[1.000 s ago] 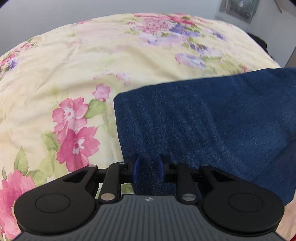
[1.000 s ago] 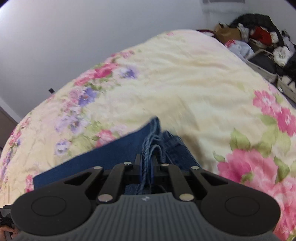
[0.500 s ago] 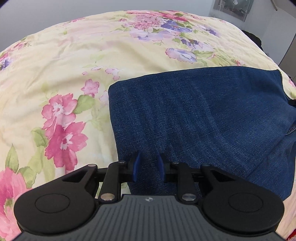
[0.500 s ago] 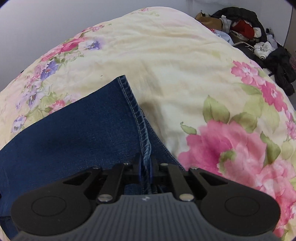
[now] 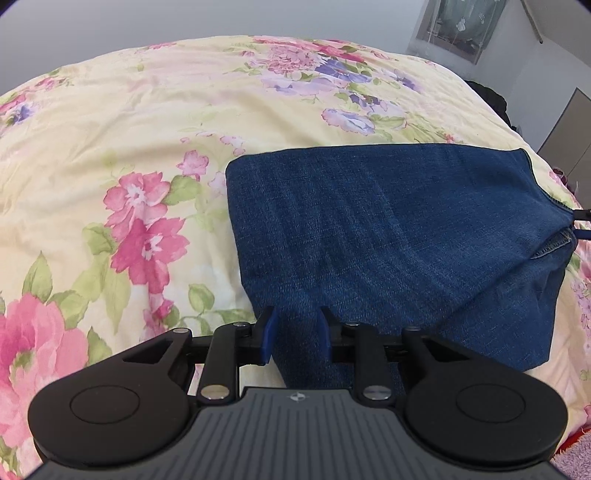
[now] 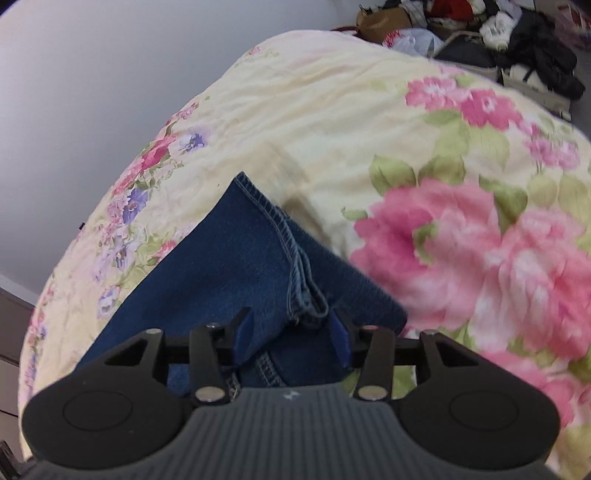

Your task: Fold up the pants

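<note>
The dark blue denim pants (image 5: 388, 229) lie folded flat on the floral bedspread (image 5: 129, 147). My left gripper (image 5: 294, 319) is open, its blue pads standing on either side of the near folded edge. In the right wrist view the pants (image 6: 221, 266) show a stitched hem running toward the camera. My right gripper (image 6: 291, 325) is open, its jaws spread around the bunched hem end. The right gripper's fingertips also show at the far right of the left wrist view (image 5: 581, 223), by the pants' hem corner.
The bed is covered by a pale yellow quilt with pink and purple flowers (image 6: 461, 240). A pile of clothes and bags (image 6: 480, 33) lies beyond the bed's far side. A grey wall (image 6: 92, 74) stands behind the bed. A picture (image 5: 458, 26) hangs at the top right.
Both grippers have opened and let go of the pants. The pants have settled flat on the bed. The right gripper has tilted and drawn back a little.
</note>
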The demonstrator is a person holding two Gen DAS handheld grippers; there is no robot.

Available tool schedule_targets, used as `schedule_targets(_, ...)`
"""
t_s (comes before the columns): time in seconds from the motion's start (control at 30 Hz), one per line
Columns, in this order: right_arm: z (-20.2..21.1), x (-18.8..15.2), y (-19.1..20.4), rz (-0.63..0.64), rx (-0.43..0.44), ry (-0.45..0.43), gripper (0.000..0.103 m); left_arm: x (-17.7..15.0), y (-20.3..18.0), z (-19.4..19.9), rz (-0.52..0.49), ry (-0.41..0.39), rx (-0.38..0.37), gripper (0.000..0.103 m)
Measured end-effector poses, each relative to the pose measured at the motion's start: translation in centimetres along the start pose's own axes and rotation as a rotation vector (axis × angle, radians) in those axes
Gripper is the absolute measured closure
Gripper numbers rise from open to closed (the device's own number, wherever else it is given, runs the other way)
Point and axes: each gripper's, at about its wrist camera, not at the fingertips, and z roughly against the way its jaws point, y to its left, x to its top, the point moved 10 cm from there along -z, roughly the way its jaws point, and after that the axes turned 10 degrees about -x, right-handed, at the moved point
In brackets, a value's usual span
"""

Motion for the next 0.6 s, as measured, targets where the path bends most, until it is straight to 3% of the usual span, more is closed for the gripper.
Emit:
schedule_targets(0.17, -2.2, 0.0, -0.9, -0.168, 0.056, -0.025, 0.062, -0.4, 0.5, -0.7, -0.006, 0.069, 0.026, 0.073)
schedule_targets(0.2, -2.4, 0.1, -0.9, -0.179, 0.051, -0.033, 0.076, -0.4, 0.4, -1.0, -0.022, 0.095, 0.035, 0.073)
schedule_targets(0.23, -2.3, 0.2, -0.8, -0.172, 0.03, -0.041, 0.089, -0.5, 0.2, -1.2, -0.051, 0.118, 0.045, 0.073)
schedule_targets(0.33, -0.6, 1.0, 0.7, -0.063, -0.014, -0.115, 0.094, -0.6, -0.4, -2.1, -0.144, 0.199, 0.072, 0.075)
schedule_targets(0.47, -2.0, 0.4, 1.0, 0.03, -0.142, -0.089, 0.095, -1.2, -0.9, -3.3, -0.225, 0.299, 0.091, 0.077)
schedule_targets(0.6, -3.8, -0.6, -0.1, 0.058, -0.182, -0.069, 0.095, -1.4, -0.9, -3.6, -0.253, 0.351, 0.079, 0.077)
